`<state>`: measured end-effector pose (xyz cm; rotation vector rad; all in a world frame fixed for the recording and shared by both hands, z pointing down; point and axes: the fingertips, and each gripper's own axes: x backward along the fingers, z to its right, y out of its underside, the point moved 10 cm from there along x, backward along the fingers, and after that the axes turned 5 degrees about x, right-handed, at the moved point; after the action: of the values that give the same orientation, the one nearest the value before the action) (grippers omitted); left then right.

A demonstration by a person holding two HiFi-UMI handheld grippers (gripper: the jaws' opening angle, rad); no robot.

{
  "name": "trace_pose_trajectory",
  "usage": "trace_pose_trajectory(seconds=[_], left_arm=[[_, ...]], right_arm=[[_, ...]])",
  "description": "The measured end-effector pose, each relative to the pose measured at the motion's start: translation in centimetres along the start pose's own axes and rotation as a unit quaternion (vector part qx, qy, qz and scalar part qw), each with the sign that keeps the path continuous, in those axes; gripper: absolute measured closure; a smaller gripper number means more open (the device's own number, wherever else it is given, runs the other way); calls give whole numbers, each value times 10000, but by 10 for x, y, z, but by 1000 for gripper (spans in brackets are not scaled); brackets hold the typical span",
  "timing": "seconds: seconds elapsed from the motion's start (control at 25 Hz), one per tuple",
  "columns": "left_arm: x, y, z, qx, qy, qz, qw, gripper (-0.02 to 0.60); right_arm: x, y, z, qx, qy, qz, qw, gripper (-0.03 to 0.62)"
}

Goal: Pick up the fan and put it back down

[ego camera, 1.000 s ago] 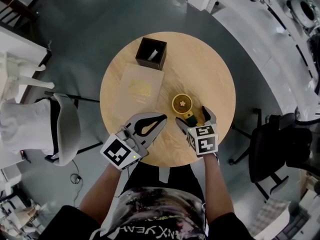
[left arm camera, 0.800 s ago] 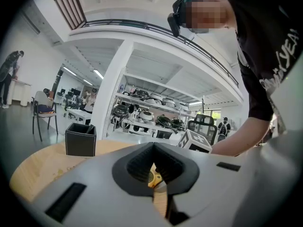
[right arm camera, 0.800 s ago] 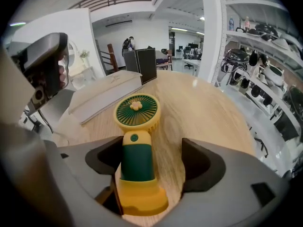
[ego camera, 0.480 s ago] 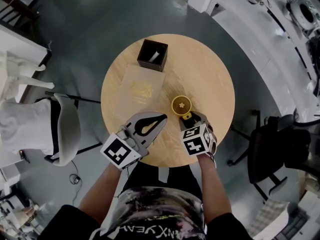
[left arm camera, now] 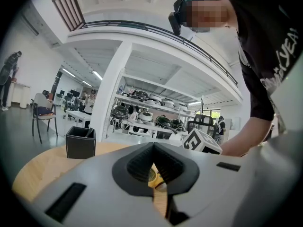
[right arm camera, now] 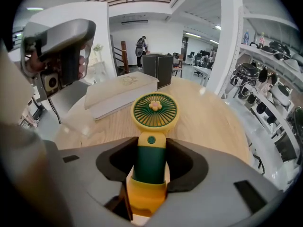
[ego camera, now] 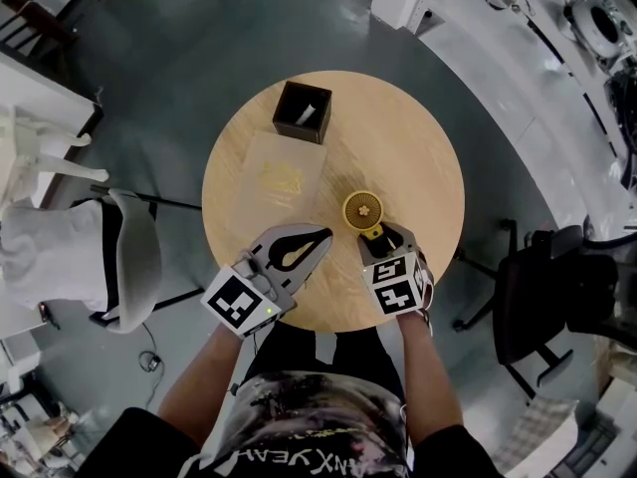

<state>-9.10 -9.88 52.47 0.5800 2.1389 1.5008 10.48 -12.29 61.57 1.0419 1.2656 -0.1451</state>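
Note:
A small yellow and green hand fan (ego camera: 362, 208) lies at the near right of the round wooden table (ego camera: 408, 137). My right gripper (ego camera: 388, 239) has just been closing and now stands shut on the fan's green handle (right arm camera: 150, 162). The round fan head (right arm camera: 154, 110) sticks out past the jaws. My left gripper (ego camera: 323, 235) rests at the table's near left edge, shut with nothing in it. Between its fingers in the left gripper view, a bit of the fan (left arm camera: 154, 176) shows.
A black open box (ego camera: 302, 111) stands at the table's far side, with a flat beige book (ego camera: 279, 177) just in front of it. A grey chair (ego camera: 129, 257) is on the floor at left and a black chair (ego camera: 557, 287) at right.
The right gripper's jaws, wide apart around the fan handle a second ago, have closed on it and the gripper has rolled a little. The left gripper has not moved.

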Motion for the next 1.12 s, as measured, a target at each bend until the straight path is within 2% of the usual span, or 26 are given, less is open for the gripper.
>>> trace_pose_trajectory(seconds=[0.16,0.4,0.56,0.84,1.12], left_arm=[[1,-2,3,-88,9,-33,10000,569],[2,-15,12,-189,32,-1,9998,569],[4,-26,17,-304,9,-116,9995,569],[3,-57,32,-384,123,172,9990,568],[6,-80,45,-555,181,238,9980,569]], right_arm=[[19,-5,0,-107,105,358,9992,413],[57,-17,0,-265,139,1203,9923,412],[85,-29,1,-284,128,1697,9850,412],[130,-45,5,-133,195,2426,9698,411],[173,-59,3,-25,247,2970,9545,411]])
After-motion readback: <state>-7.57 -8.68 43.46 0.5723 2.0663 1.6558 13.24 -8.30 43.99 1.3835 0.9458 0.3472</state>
